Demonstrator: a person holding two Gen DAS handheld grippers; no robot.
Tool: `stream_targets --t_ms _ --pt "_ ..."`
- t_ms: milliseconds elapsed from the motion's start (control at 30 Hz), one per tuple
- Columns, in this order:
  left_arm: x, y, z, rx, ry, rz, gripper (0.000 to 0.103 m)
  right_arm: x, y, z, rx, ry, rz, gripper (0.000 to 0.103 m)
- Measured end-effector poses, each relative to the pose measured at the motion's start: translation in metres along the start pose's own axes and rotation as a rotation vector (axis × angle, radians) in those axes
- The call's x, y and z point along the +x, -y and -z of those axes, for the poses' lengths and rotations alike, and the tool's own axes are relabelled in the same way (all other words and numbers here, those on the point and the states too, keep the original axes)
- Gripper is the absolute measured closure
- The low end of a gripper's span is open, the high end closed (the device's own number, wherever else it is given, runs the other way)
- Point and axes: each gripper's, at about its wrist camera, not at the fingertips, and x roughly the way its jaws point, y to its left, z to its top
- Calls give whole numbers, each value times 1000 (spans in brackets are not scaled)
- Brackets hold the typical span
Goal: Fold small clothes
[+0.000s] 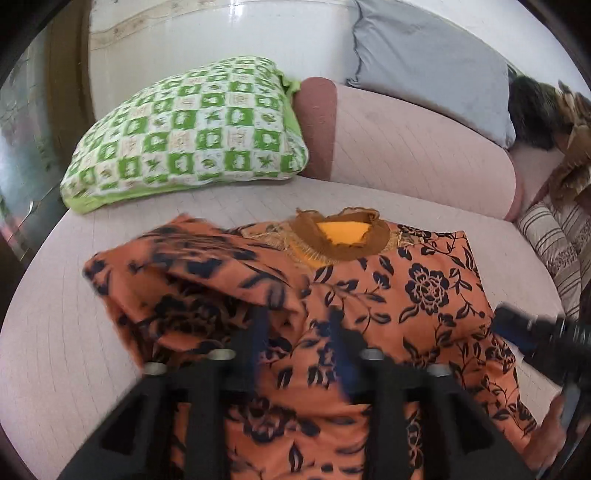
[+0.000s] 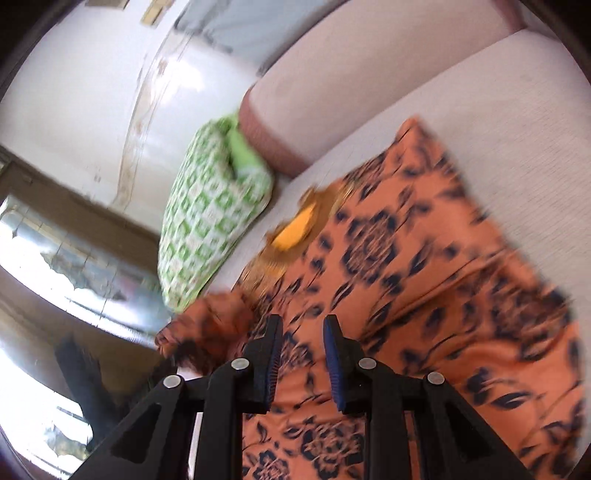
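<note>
1. Left gripper: blurred, fingers apart with a clear gap, nothing pinched. It hangs over the orange floral garment, which shows through the gap.
2. Right gripper: jaws narrowly spread, blue pads face each other with a small gap and only cloth behind it, no fabric nipped. In the left wrist view it shows as a dark blurred shape at the garment's right edge.
3. Garment: orange with a dark navy flower print, lying on the pale pink sofa seat. Its left part is folded over onto the body as a raised flap, blurred. The right part lies flat. In the right wrist view it fills the lower right.
4. Neckline: brown collar with yellow lining inside, at the far end of the garment, pointing toward the backrest.
5. Green-and-white checked pillow: beyond the garment at far left, on the seat, apart from the cloth.
6. Sofa backrest: pink, with a darker reddish end just beside the pillow.
7. Grey cushion: on top of the backrest, far right.
8. Striped cloth: at the right edge, beside the seat.
9. White wall behind everything.
</note>
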Motion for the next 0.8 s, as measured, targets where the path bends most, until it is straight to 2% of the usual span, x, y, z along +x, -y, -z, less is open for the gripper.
stream_targets --t_ms 67,100,167,233,367,467,600,633,733,800 --pt "-15 -15 5 -59 56 -16 31 -10 4 -6 7 32 26 44" --pt "-25 -28 7 -99 89 -39 31 -14 6 -7 17 54 28 23" --pt "-38 -54 12 -166 148 -91 30 -22 7 -6 16 97 31 22" --pt "-47 -86 15 -261 193 -160 29 -23 5 -6 -6 83 31 22" --pt "-32 -154 21 -445 143 -297 29 -16 -9 1 -82 57 35 22" --pt "-15 -176 24 -486 61 -399 30 -5 -29 14 -190 31 65 22" --pt "3 -190 12 -528 44 -328 30 23 -53 34 -241 -69 27 22" --pt "6 -191 9 -529 49 -319 30 33 -66 42 -275 -73 50 22" --pt "12 -196 0 -524 49 -313 29 59 -118 68 -518 -53 149 22" --pt "20 -199 -3 -512 19 -311 29 84 -150 84 -663 -84 195 22"
